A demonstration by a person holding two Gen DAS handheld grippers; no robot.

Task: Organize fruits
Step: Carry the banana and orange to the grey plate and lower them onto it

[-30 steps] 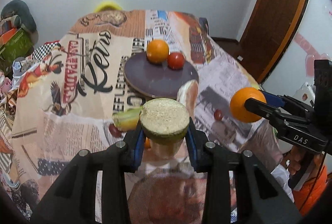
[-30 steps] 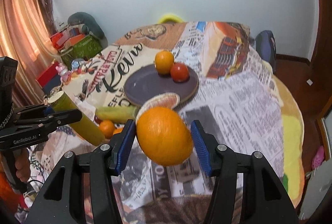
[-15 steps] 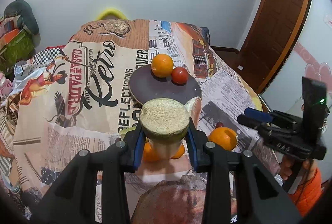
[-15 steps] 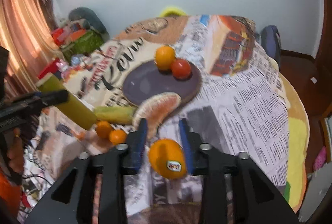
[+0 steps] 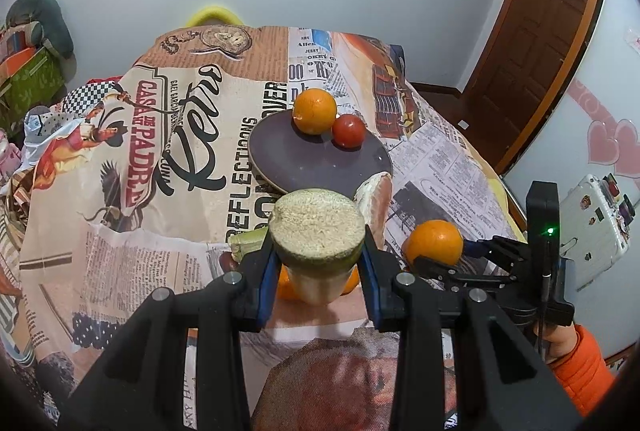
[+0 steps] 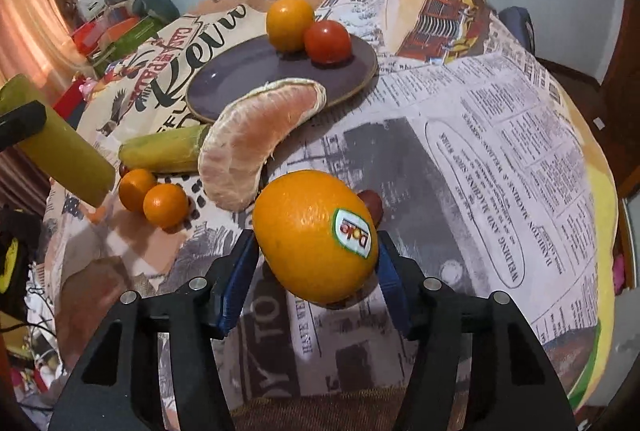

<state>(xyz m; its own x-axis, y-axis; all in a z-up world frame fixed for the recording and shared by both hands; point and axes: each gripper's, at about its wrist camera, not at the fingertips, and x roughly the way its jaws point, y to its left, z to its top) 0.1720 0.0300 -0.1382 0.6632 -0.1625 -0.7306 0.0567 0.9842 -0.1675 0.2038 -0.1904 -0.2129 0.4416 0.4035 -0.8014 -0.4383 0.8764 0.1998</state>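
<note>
Left wrist view: a round table is seen, draped with a newspaper-print cloth [image 5: 132, 135]. The left gripper [image 5: 318, 267] is clenched on a green cane piece [image 5: 316, 227], whose pale cut end faces the camera, held above the near edge of the table. A dark plate [image 5: 304, 159] is set toward the middle of the table, and on its far rim an orange [image 5: 314, 110] and a tomato [image 5: 348, 131] are placed, touching each other. Just past the plate's near rim a large peeled citrus segment [image 5: 376, 199] is laid, and beside it, to the left, a second green cane piece [image 5: 248, 243] is partly hidden by the held one. Toward the right edge the right gripper [image 5: 460, 255] is seen from the side, with a second orange at its fingertips. Right wrist view: that Dole orange [image 6: 316, 235], marked with a sticker, is framed by the right gripper's blue pads [image 6: 236, 283]; it appears to be resting on the cloth, and whether the pads are pressing it cannot be told. Two small mandarins [image 6: 154, 197] are seen touching each other near the left edge, just in front of the lying cane piece. A small dark red fruit [image 6: 370, 201] is tucked right behind the Dole orange.
</note>
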